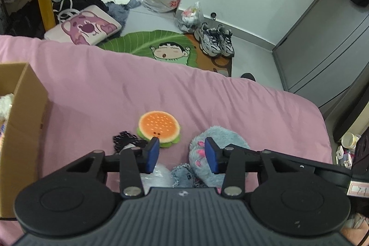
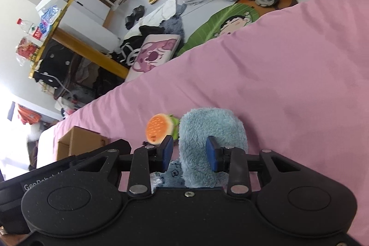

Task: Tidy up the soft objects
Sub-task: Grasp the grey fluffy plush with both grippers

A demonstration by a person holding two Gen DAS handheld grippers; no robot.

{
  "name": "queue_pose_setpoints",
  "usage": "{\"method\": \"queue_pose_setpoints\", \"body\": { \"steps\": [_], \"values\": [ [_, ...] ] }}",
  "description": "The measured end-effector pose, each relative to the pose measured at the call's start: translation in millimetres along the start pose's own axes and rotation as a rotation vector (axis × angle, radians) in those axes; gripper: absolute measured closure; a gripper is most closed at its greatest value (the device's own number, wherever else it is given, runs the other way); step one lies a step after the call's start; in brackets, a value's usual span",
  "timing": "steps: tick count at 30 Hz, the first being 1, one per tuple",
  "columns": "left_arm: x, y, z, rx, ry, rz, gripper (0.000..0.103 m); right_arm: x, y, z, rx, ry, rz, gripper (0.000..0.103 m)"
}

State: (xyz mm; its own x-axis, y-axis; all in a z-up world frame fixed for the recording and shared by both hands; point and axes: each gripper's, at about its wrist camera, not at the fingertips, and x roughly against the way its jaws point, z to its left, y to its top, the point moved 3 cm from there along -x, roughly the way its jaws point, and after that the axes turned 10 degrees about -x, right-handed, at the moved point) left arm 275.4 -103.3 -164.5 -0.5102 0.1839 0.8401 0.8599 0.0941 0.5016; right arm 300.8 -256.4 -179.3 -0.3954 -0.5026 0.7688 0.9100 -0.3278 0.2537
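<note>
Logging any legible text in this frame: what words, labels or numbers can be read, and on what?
"GenRobot", cut off after that: on the side of the left tool, right wrist view.
White tag at the right edge, left wrist view: handwritten marks, unreadable.
Denim item: one letter, perhaps "a", unclear.
Bottle label and plastic bag print: too blurred.

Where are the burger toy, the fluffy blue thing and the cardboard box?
burger toy (image 1: 158, 123): left wrist view, on its orange bun top.
fluffy blue thing (image 2: 212, 126): right wrist view, on its furry back.
cardboard box (image 1: 23, 121): left wrist view, on its side wall.
</note>
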Motion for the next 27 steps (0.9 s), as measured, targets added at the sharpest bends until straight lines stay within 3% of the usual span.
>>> {"method": "queue_pose_setpoints", "body": {
  "steps": [3, 9, 14, 20, 23, 24, 25, 27],
  "values": [
    [-7.0, -0.7, -5.3, 0.010, -0.016, 0.018, 0.061, 2.1, 2.5, -5.7, 0.002, -0.061, -0.030, 0.048],
    [-23.3, 0.3, -15.8, 0.036, -0.065, 0.054, 0.061, 1.9, 4.7, -23.1, -0.054, -0.073, -0.026, 0.048],
    [-38.6, 1.4, -21.9, 0.061, -0.100, 0.086, 0.061, 1.7, 8.3, -40.2, -0.134, -0.072, -0.030, 0.067],
    [-56.1, 2.3, -30.5, 0.085, -0.170, 0.123, 0.061, 0.1, 8.5, -51.6, -0.183, -0.076, -0.023, 0.071],
    [-65.8, 0.8, -35.4, 0.080, -0.166, 0.143, 0.061, -1.0, 9.9, -53.5, -0.196, -0.073, -0.032, 0.076],
    [-68.9, -0.4, -36.0, 0.086, -0.169, 0.151, 0.065, -0.4, 9.7, -54.4, -0.201, -0.070, -0.036, 0.077],
    [-71.4, -1.5, -36.1, 0.091, -0.176, 0.156, 0.078, -0.2, 9.7, -55.5, -0.206, -0.068, -0.038, 0.078],
    [-74.4, -3.4, -33.3, 0.116, -0.196, 0.167, 0.086, 0.3, 8.8, -57.3, -0.214, -0.058, -0.036, 0.080]
  ]
}}
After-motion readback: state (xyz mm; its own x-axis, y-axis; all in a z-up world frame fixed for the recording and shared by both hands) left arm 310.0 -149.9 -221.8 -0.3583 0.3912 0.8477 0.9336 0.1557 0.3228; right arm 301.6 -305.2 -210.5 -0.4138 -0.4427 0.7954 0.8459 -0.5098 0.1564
